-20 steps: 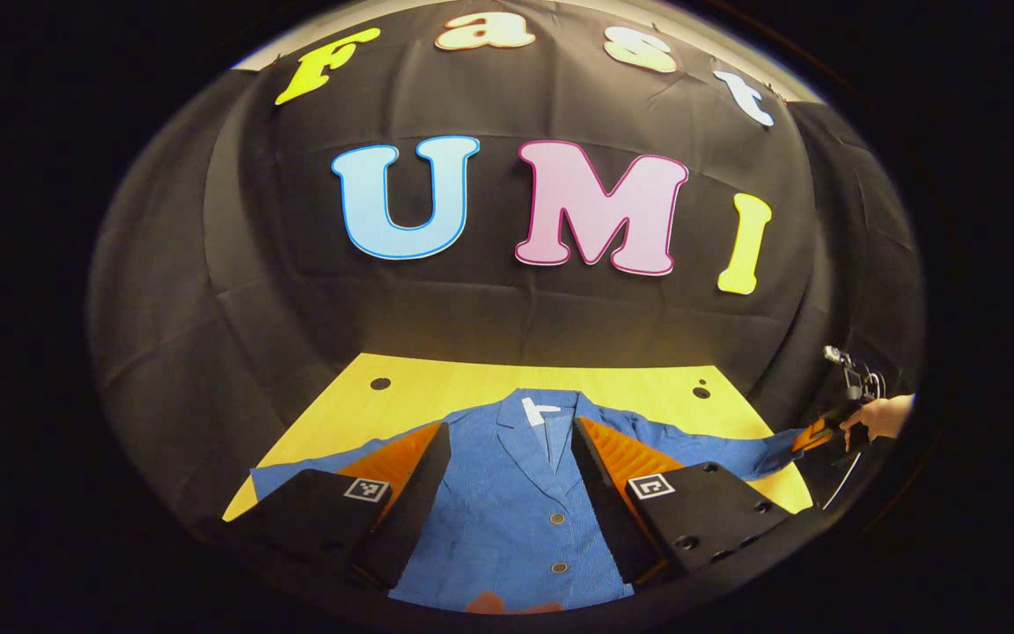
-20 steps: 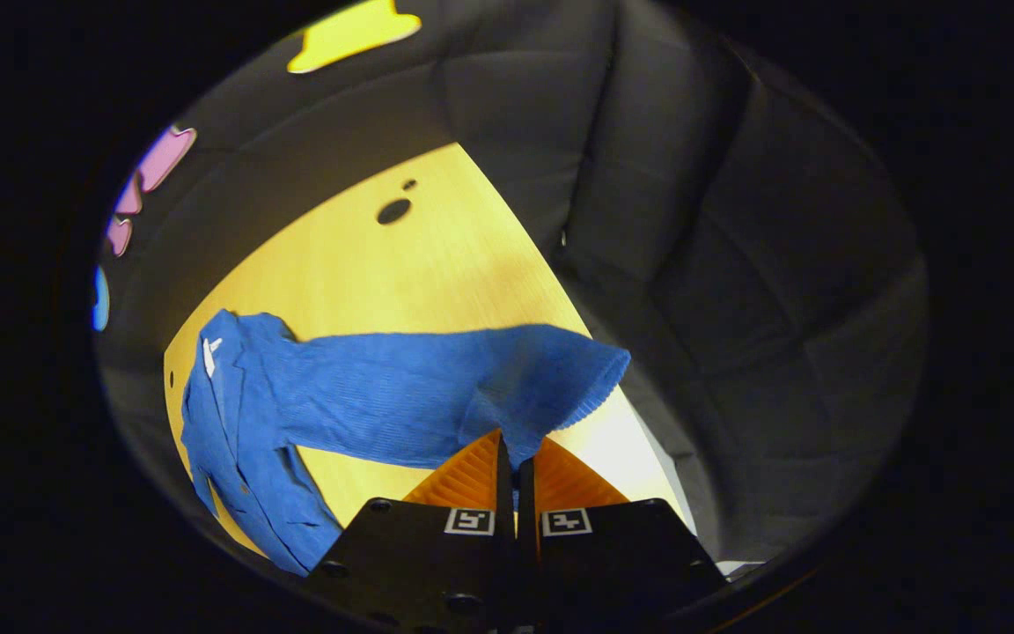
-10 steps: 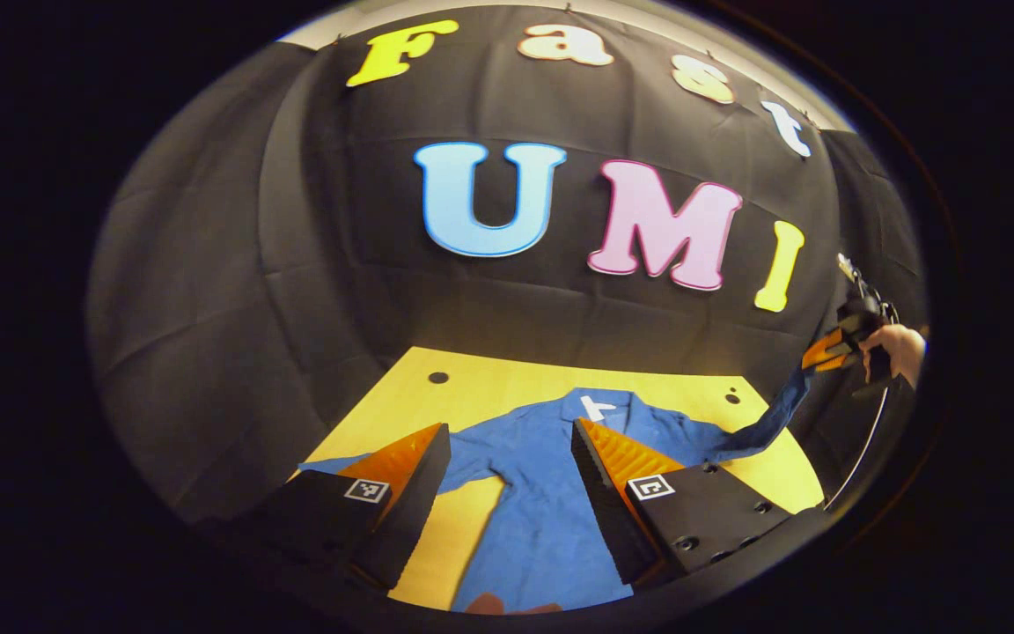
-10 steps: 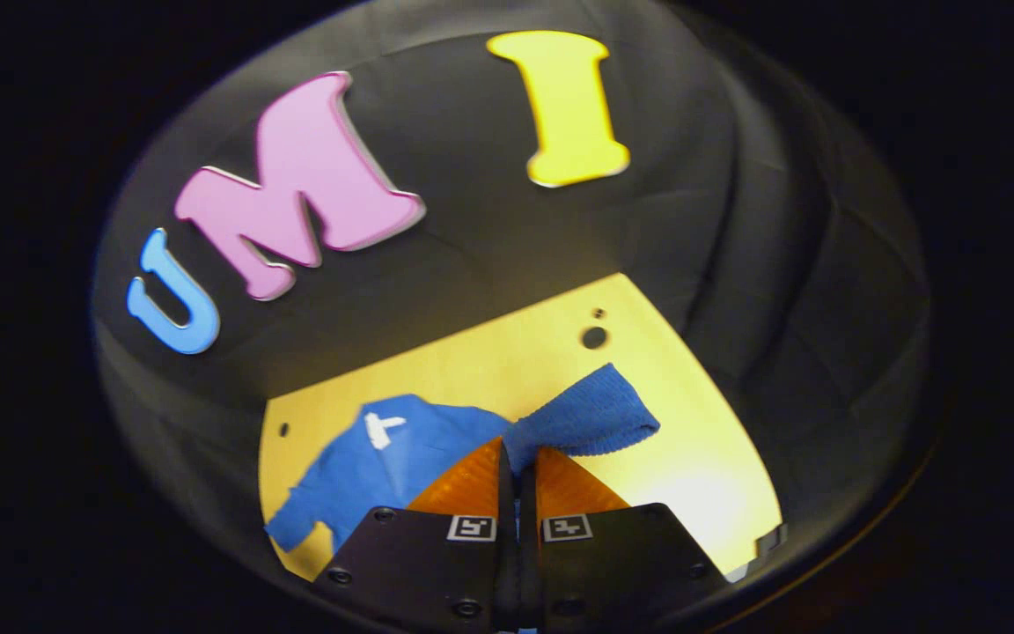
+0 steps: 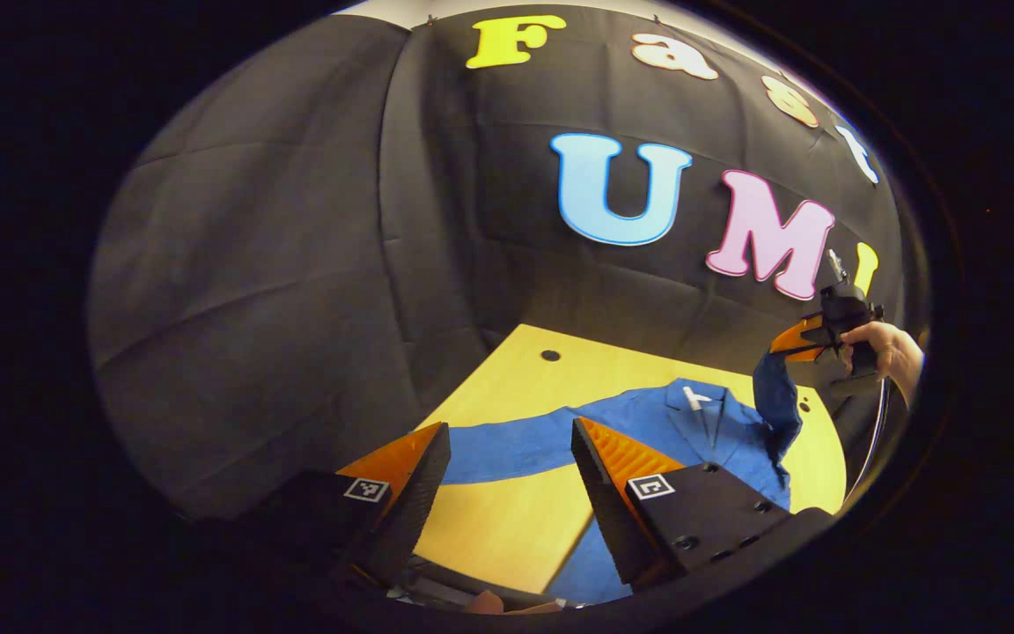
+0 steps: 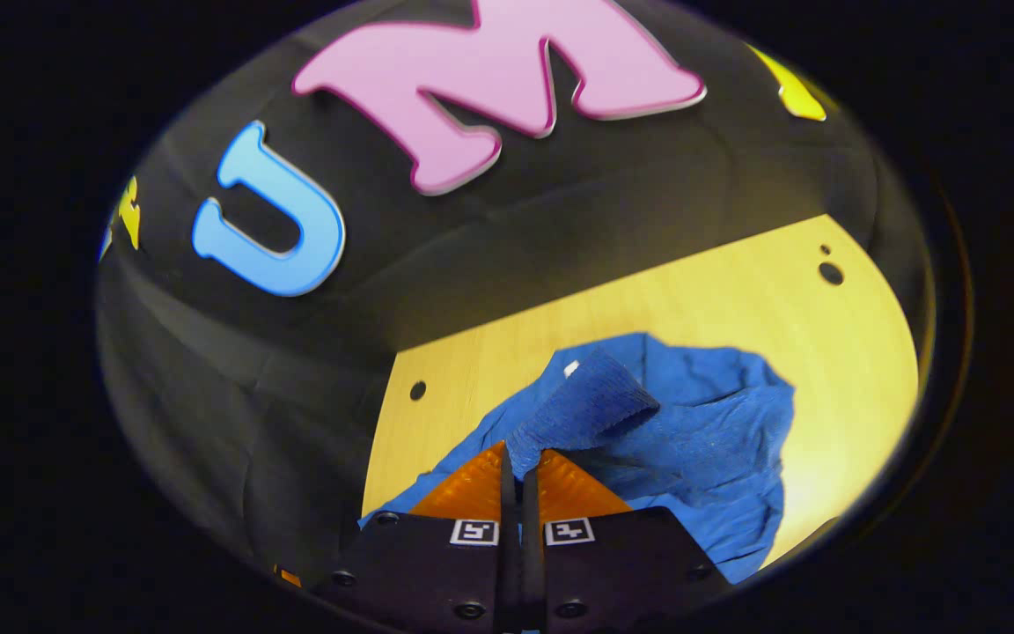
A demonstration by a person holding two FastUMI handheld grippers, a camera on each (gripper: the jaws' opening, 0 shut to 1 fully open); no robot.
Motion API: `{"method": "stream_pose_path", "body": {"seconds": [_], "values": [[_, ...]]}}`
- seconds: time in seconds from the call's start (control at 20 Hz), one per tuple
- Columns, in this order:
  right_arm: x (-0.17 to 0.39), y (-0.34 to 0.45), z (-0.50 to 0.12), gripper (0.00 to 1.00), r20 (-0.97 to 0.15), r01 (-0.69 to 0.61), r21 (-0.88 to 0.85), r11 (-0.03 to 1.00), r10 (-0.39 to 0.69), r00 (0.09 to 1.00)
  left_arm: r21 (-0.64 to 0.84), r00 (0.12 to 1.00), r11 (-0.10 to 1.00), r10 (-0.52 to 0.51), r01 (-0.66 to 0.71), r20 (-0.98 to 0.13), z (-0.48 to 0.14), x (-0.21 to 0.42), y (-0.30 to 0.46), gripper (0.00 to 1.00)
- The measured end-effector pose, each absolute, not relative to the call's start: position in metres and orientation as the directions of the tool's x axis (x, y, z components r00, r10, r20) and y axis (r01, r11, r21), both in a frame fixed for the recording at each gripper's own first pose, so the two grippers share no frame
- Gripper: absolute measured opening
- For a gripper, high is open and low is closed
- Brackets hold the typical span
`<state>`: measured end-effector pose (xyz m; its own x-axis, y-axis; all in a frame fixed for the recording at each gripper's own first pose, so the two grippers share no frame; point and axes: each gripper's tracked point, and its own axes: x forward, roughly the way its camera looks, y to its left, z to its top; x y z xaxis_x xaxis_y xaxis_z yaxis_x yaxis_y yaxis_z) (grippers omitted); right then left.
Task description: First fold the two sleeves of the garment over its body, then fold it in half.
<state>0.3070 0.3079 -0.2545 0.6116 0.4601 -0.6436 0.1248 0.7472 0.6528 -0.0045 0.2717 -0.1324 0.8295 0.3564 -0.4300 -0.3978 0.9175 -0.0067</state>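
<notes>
While the blue garment (image 5: 648,423) lies on the yellow table (image 5: 507,528), the right gripper (image 6: 520,453) pinches one sleeve (image 6: 586,409) and holds it above the body; the left gripper (image 5: 507,449) hangs wide apart, empty.

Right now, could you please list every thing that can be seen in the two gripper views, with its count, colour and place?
garment: one, blue, lying spread on the table, collar toward the booth wall.
right sleeve: one, blue, lifted off the table and held above the garment's body.
left sleeve: one, blue, lying flat and stretched out on the table.
table: one, yellow wood with small dark holes, under the garment.
booth wall: black cloth, behind and beside the table.
hand: one, at the right edge of the left gripper view, holding the right gripper.
left gripper: one, jaws open, over the left sleeve.
right gripper: one, jaws shut on the right sleeve's cuff.
</notes>
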Motion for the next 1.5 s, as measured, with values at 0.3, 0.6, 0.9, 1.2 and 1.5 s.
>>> {"method": "stream_pose_path", "body": {"seconds": [0.3,0.6,0.9,1.2,1.5], "values": [[0.308,0.401,-0.377,0.04,-0.723,0.232,0.674,0.701,0.561,0.404,0.000,0.734,0.849,0.457,-0.529,-0.502,-0.158,-0.056,0.303,0.81],[0.294,0.459,-0.408,0.00,-0.693,0.308,0.720,0.621,0.648,0.314,-0.058,0.699,0.822,0.442,-0.567,-0.562,-0.186,-0.057,0.289,0.81],[0.293,0.477,-0.392,0.87,-0.616,0.284,0.788,0.547,0.715,0.331,-0.126,0.695,0.820,0.380,-0.559,-0.611,-0.205,-0.023,0.287,0.81],[0.283,0.443,-0.337,0.91,-0.565,0.135,0.819,0.557,0.743,0.359,-0.100,0.677,0.843,0.347,-0.528,-0.648,-0.225,0.019,0.316,0.82],[0.228,0.361,-0.272,0.92,-0.556,-0.132,0.753,0.645,0.730,0.397,-0.114,0.550,0.828,0.256,-0.549,-0.795,-0.288,0.074,0.365,0.82]]}}
